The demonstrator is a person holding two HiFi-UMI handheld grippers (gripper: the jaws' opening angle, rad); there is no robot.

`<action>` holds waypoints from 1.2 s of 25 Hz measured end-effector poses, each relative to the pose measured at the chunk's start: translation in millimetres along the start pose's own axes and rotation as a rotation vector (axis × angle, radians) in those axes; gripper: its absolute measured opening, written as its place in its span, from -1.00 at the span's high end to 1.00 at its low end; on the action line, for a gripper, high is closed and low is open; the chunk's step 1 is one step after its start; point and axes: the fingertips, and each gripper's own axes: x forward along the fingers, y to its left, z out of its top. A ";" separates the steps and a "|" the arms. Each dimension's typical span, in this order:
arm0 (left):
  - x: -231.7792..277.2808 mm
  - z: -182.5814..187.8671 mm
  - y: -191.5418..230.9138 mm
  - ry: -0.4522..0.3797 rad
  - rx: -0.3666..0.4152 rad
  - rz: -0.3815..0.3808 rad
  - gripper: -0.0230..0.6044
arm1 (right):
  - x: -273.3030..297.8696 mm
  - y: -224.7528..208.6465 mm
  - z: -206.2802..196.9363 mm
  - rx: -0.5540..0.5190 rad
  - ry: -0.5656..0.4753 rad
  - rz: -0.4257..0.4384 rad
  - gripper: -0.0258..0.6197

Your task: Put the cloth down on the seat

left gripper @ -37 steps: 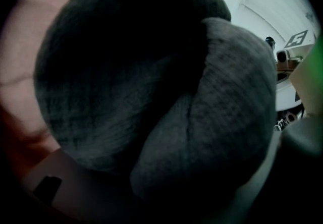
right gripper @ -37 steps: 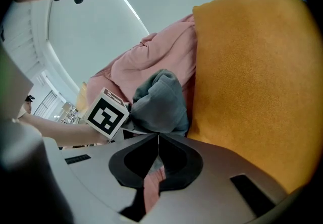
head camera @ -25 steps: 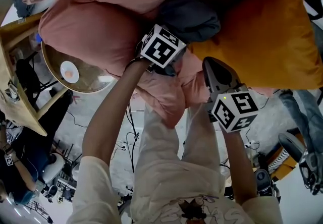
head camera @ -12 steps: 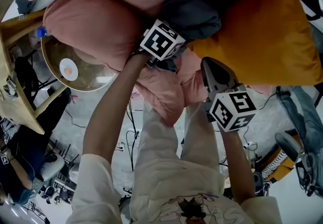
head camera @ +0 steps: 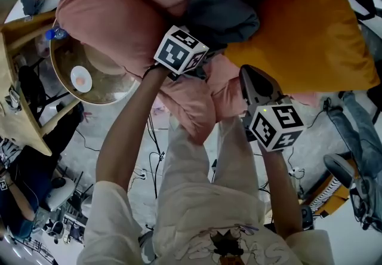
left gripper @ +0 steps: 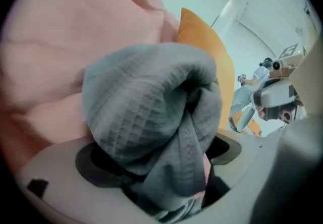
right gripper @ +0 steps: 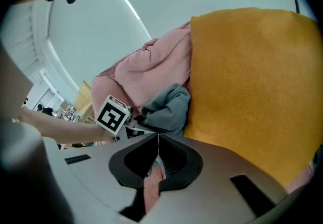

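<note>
A bunched grey cloth (head camera: 224, 19) lies on the pink cushioned seat (head camera: 119, 25), against an orange cushion (head camera: 310, 37). My left gripper (head camera: 200, 67) sits at the cloth's near edge, its marker cube covering the jaws in the head view. In the left gripper view the cloth (left gripper: 151, 112) fills the gap of the left gripper (left gripper: 161, 155); the jaws are opening wide and the fabric rests loosely between them. My right gripper (head camera: 248, 74) hovers over the seat's front edge. Its tips (right gripper: 158, 137) are shut together with nothing held, pointing toward the cloth (right gripper: 169, 109) and cushion (right gripper: 252, 92).
A round brass-coloured tabletop (head camera: 89, 82) with a small white item stands left of the seat, beside wooden furniture (head camera: 18, 120). Cables (head camera: 152, 138) trail on the floor below. A chair base (head camera: 340, 168) is at the right. The person's legs stand close to the seat front.
The left gripper's cube has shifted left and slightly up, drawing back from the grey cloth, which stays on the seat. The right gripper has hardly moved.
</note>
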 end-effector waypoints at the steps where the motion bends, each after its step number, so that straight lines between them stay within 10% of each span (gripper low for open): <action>1: -2.9 0.7 -1.3 -0.005 0.000 0.006 -0.61 | -4.1 0.0 1.2 -0.004 -0.003 -0.003 0.86; 30: -73.7 -12.6 -37.8 0.024 -0.037 0.126 -0.52 | -63.9 30.6 24.3 -0.077 -0.088 0.052 0.86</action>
